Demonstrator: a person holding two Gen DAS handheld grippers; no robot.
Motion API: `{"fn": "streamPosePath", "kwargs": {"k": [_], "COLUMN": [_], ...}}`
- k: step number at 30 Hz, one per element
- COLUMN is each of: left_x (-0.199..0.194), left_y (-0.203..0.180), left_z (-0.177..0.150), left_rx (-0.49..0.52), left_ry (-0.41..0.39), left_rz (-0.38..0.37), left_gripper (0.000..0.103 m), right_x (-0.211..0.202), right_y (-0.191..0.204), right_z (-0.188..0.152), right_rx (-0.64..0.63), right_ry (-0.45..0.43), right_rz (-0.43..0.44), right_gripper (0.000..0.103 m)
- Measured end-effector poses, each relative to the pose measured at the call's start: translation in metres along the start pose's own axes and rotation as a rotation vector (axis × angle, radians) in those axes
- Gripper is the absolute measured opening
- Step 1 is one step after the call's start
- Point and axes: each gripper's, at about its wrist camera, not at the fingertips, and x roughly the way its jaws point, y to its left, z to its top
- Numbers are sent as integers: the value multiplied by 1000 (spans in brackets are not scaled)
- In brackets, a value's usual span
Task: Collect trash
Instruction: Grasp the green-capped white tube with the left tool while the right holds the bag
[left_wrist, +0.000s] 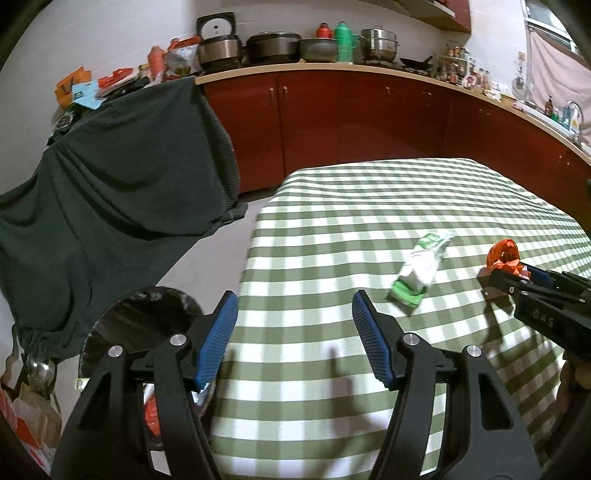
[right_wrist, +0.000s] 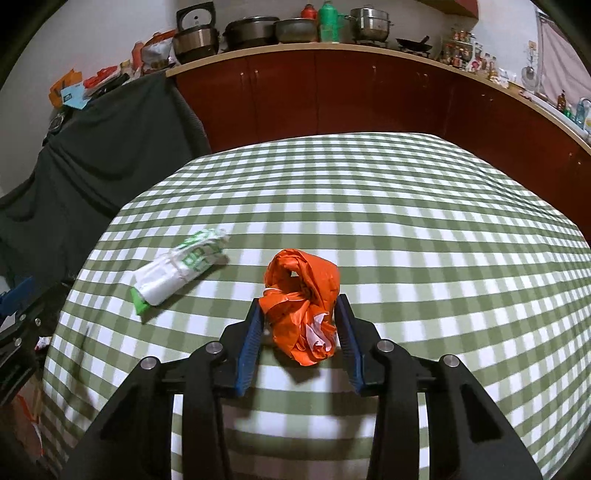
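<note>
The right tool (right_wrist: 299, 325), pads clamping the crumpled orange plastic bag (right_wrist: 301, 295), risks slippage from its loose folds; the left tool (left_wrist: 295, 332) stands apart, empty.

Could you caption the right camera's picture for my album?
Right gripper closing around crumpled orange wrapper on checked tablecloth.

A green-and-white checked cloth covers the table (right_wrist: 406, 206). On it lie a crumpled orange bag (right_wrist: 301, 295) and, left of that bag, a white-and-green wrapper (right_wrist: 177, 271).
</note>
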Motion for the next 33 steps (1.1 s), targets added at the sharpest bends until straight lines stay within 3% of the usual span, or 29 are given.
{"fn": "streamPosePath", "kwargs": {"k": [4, 13, 26, 29, 31, 33], "left_x": [3, 17, 62, 69, 74, 76], "left_y": [-18, -64, -99, -101, -102, -103], "left_z": [6, 15, 28, 30, 29, 27], "left_rx": [25, 97, 154, 153, 156, 150], "left_ry": [-2, 17, 99, 119, 144, 149], "left_rz": [-26, -62, -88, -104, -115, -125], "left_gripper": [68, 68, 68, 61, 49, 44], "right_x": [-8, -17, -13, -12, -12, -12], "right_y": [-27, -79, -113, -115, -115, -116], "right_z": [-3, -8, -15, -15, -15, -14], "right_rx": [35, 99, 135, 137, 137, 138], "right_ry": [-9, -19, -1, -2, -3, -1], "right_rz": [-30, -74, -58, -52, -49, -46], "right_gripper": [40, 40, 40, 40, 40, 40]}}
